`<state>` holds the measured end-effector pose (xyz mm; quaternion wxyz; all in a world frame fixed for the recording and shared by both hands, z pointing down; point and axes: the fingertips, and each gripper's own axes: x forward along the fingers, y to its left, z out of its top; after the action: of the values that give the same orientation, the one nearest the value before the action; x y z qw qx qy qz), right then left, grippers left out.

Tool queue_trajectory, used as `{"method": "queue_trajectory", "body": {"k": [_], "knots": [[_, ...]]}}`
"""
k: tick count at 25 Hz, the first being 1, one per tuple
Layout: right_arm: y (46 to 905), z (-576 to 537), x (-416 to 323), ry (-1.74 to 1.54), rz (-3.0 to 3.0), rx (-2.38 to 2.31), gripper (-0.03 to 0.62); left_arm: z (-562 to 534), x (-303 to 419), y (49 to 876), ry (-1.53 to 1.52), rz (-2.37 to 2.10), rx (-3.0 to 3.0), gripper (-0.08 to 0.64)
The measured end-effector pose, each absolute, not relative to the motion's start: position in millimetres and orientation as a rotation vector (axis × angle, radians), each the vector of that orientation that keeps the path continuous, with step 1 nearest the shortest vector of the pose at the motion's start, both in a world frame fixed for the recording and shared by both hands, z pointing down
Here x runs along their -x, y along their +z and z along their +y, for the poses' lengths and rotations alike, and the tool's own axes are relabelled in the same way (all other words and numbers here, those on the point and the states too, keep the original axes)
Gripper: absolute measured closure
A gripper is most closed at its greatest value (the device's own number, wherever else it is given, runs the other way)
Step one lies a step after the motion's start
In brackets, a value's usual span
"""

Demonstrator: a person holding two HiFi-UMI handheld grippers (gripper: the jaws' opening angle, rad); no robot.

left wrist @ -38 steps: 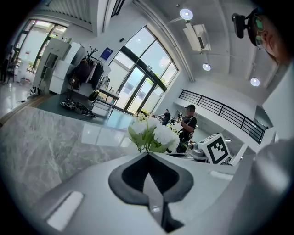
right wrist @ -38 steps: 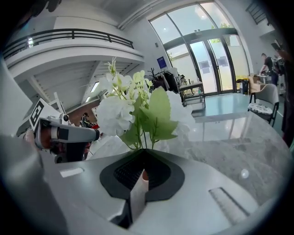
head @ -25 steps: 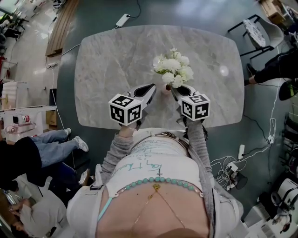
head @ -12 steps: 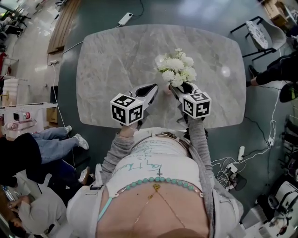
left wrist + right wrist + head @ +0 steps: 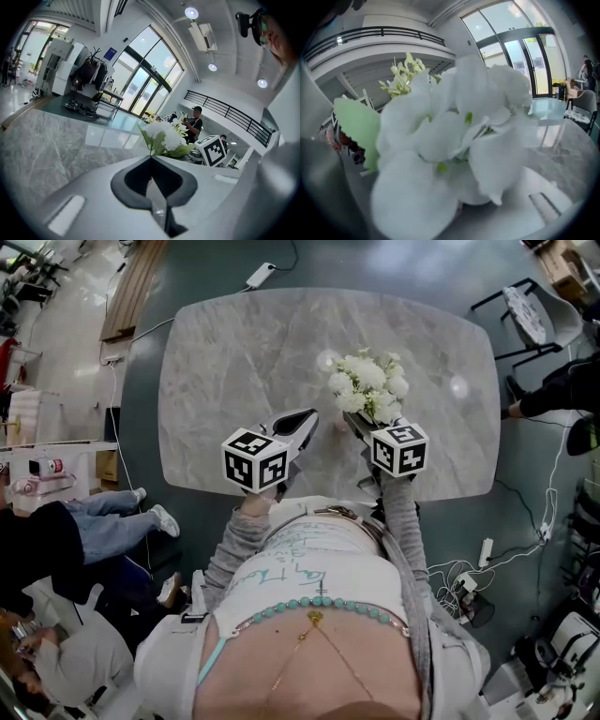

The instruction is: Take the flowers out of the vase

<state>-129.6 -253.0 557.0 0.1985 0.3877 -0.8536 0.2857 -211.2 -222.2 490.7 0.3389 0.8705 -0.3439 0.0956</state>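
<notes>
White flowers (image 5: 372, 387): directly ahead of right hand-held gripper (image 5: 367, 421) | jaws just opened wide, flowers between | left hand-held gripper (image 5: 310, 418): farther; shut, empty

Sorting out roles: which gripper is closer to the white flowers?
The right gripper: the white flowers sit right between its jaws, which have just been opening, and fill its view; the left gripper, shut, stands aside.
</notes>
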Motion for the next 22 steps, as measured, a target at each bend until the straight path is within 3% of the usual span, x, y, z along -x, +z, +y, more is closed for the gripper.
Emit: {"method": "queue_trajectory", "body": {"k": [22], "knots": [[554.9, -255.8, 135.7, 0.715, -2.403, -1.066, 0.537, -226.0, 208.9, 490.7, 0.245, -0.864, -2.271, 0.56]]}}
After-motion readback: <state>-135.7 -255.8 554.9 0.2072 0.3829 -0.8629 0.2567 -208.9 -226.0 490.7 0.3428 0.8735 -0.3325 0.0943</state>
